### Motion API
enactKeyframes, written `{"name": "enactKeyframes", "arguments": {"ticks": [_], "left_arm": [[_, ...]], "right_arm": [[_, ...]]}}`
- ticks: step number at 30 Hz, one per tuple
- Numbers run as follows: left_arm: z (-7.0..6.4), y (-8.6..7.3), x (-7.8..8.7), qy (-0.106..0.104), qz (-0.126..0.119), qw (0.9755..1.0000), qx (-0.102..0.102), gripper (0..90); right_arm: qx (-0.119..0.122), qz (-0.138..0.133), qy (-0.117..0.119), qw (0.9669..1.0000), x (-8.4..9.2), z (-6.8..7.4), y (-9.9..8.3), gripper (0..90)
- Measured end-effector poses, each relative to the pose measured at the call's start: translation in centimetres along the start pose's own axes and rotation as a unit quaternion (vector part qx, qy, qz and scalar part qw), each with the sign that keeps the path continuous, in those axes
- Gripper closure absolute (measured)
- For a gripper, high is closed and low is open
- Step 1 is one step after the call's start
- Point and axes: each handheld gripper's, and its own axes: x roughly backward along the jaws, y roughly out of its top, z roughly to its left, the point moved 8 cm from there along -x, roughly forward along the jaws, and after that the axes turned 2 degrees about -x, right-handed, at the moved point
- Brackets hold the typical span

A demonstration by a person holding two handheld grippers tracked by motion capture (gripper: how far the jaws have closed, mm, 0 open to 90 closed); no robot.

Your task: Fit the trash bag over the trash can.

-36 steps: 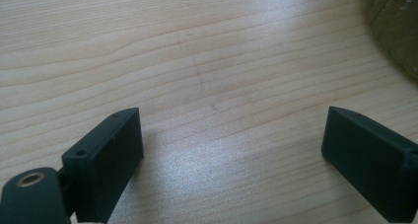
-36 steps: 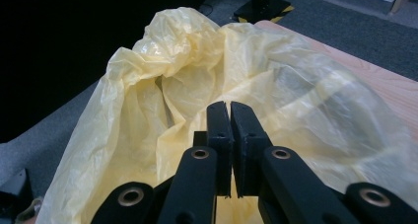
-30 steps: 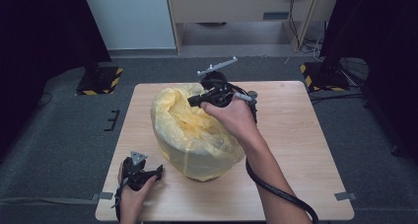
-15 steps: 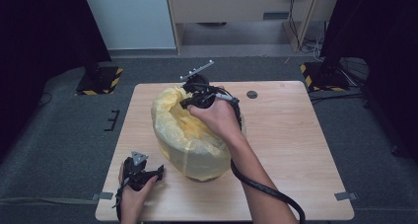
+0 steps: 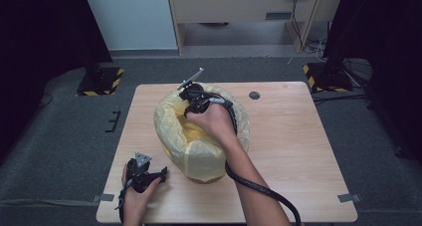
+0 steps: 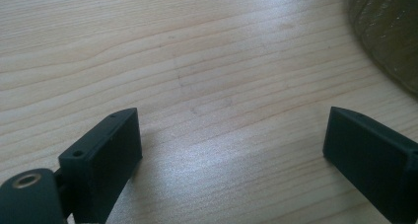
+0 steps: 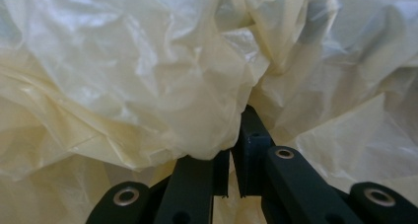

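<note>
The desk [image 5: 298, 151] carries one big thing, a round bin [image 5: 204, 173] standing a little left of its middle, lined with a yellow plastic bag [image 5: 199, 141] whose edge is folded down over the bin's rim and hangs loose over the outside. The bin serves as landmark. The lining looks mostly done on the near side, where the plastic lies smooth down the wall; at the far rim it is bunched and crumpled, so I judge that part is left to spread and tuck.

The right tongs [image 5: 191, 102] sit at the bin's far rim, over its mouth. In the right gripper view the right tongs [image 7: 230, 167] are nearly closed, pinching a fold of the bag [image 7: 148, 86].

The left tongs [image 5: 149, 173] rest on the desk just left of the bin's base, near the front edge, spread wide and empty; the left gripper view shows bare wood between them [image 6: 231, 155].
</note>
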Motion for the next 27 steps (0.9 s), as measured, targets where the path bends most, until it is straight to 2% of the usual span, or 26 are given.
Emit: {"name": "enactKeyframes", "arguments": {"ticks": [10, 18, 23, 27], "left_arm": [[-0.1, 0.0, 0.0, -0.001, 0.0, 1.0, -0.001, 7.2], [-0.1, 0.0, 0.0, -0.002, 0.0, 1.0, -0.001, 7.2], [-0.2, 0.0, 0.0, -0.002, 0.0, 1.0, -0.002, 7.2], [-0.2, 0.0, 0.0, -0.002, 0.0, 1.0, -0.002, 7.1]], "right_arm": [[0.011, 0.038, 0.017, 0.9991, -1.2, 0.8, -0.5, 86.6], [0.024, 0.049, 0.027, 0.9982, -1.4, 1.1, -0.6, 90.0], [0.017, 0.03, 0.028, 0.999, -0.7, 1.1, -0.2, 90.0], [0.02, 0.015, 0.025, 0.9994, 0.1, 1.3, 0.1, 90.0]]}}
